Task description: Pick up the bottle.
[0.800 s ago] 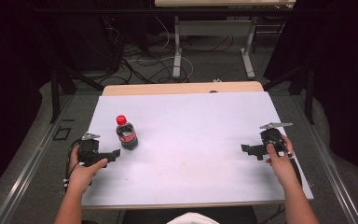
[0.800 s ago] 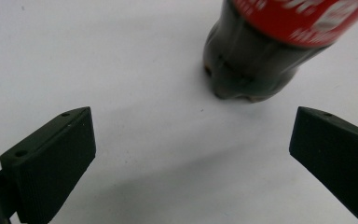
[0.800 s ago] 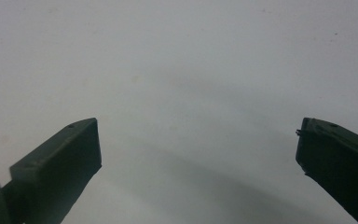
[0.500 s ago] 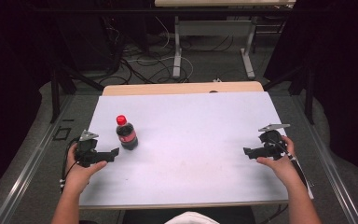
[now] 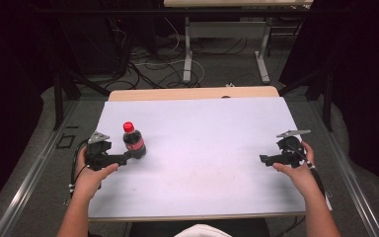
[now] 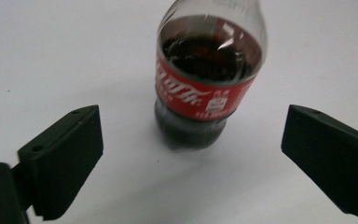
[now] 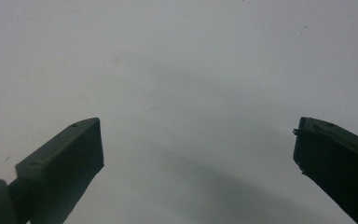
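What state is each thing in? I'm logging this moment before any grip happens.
cola bottle: upright on the table, red cap on, partly filled with dark drink, untouched.
left gripper: jaws open, bottle just ahead of them.
right gripper: jaws open, nothing between them.
table: white top, faintly smudged.

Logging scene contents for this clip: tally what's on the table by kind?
Cola bottle: 1
Grippers: 2 (left gripper, right gripper)
White table: 1
Total: 4
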A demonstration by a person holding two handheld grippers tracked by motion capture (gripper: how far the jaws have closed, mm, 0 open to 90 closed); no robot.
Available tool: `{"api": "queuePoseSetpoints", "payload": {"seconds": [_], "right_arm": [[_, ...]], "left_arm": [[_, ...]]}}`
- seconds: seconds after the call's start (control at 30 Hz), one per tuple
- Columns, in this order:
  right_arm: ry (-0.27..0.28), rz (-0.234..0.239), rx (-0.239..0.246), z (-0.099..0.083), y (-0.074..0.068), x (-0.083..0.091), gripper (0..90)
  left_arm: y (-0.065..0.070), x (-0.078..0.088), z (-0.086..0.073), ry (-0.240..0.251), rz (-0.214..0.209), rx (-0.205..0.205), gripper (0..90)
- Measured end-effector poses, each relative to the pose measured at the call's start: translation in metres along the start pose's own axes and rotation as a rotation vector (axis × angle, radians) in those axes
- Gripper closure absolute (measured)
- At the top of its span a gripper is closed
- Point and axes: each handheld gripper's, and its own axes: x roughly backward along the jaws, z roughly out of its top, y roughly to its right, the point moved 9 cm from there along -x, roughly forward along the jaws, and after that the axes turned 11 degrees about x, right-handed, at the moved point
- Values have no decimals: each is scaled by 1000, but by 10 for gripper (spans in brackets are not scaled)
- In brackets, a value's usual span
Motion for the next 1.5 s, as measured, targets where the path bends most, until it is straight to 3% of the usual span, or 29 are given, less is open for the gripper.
{"api": "queuePoseSetpoints", "payload": {"seconds": [0.2,0.23,0.3,0.47,0.5,0.6,0.63,0.67,0.8,0.93,1.07,1.5], "right_arm": [[21,21,20,6,-6,2,24],[26,19,27,7,-6,1,25],[28,20,45,8,-8,1,34],[26,34,51,10,-15,0,48],[28,37,55,10,-16,0,48],[37,31,65,12,-18,0,52],[33,41,69,12,-19,0,53],[33,43,76,12,-20,0,55],[41,42,75,14,-22,-1,59],[38,44,74,13,-22,-2,64],[36,49,79,12,-23,-4,65],[27,60,91,11,-27,-8,68]], "left_arm": [[8,-11,8,6,-10,-25,124],[10,-12,7,-20,-19,-20,126],[13,-18,10,-1,-18,-15,133],[11,-28,11,-32,-8,-21,150],[12,-33,13,-3,-3,0,154],[10,-37,11,-29,4,-14,156],[10,-40,12,-9,11,-11,156],[9,-40,11,-29,8,-13,157],[8,-47,10,-11,21,0,187],[6,-46,7,-35,41,-41,228],[7,-43,9,-4,31,-21,267],[6,-43,10,15,56,-77,291]]}}
